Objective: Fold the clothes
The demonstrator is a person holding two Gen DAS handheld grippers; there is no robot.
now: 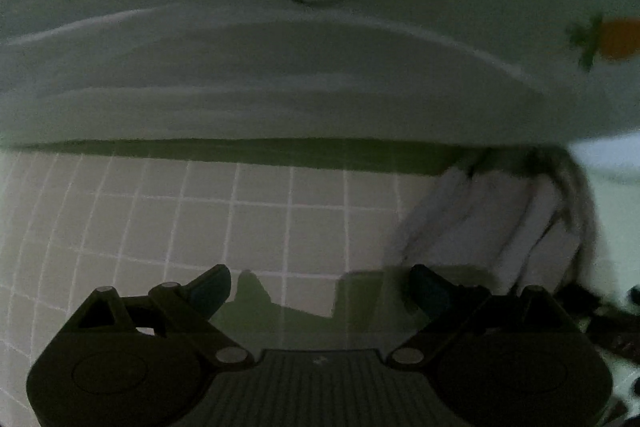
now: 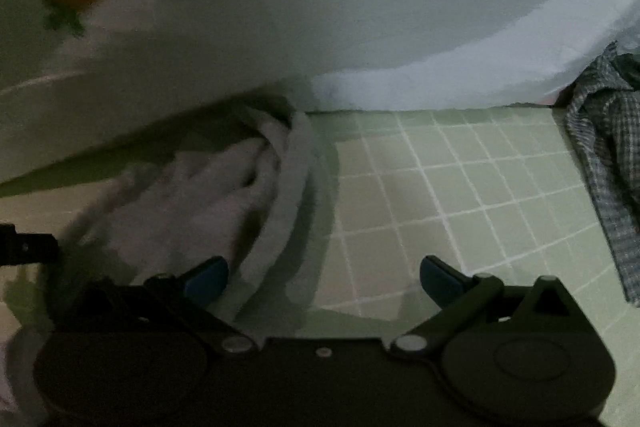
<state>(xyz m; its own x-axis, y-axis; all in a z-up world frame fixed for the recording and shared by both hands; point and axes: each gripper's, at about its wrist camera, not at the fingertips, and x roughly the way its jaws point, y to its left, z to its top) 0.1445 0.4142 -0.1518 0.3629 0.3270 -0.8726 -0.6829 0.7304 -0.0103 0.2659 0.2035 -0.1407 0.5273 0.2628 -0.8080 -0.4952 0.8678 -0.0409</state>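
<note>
A white garment (image 1: 280,83) with a printed round face and an orange carrot fills the upper half of the left wrist view, its folded edge lying on the green grid mat (image 1: 180,219). My left gripper (image 1: 322,291) stands open just short of that edge, with nothing between its fingers. In the right wrist view the same white garment (image 2: 360,7) lies across the top, carrot print at the upper left. A bunched white sleeve (image 2: 208,195) trails toward my right gripper (image 2: 324,277), which is open over the mat; its left fingertip sits close to the sleeve.
A crumpled blue-checked garment (image 2: 608,163) lies at the right edge of the right wrist view. The green grid mat (image 2: 460,195) shows bare squares between it and the sleeve. Part of the other gripper, a dark shape (image 2: 24,247), shows at the far left.
</note>
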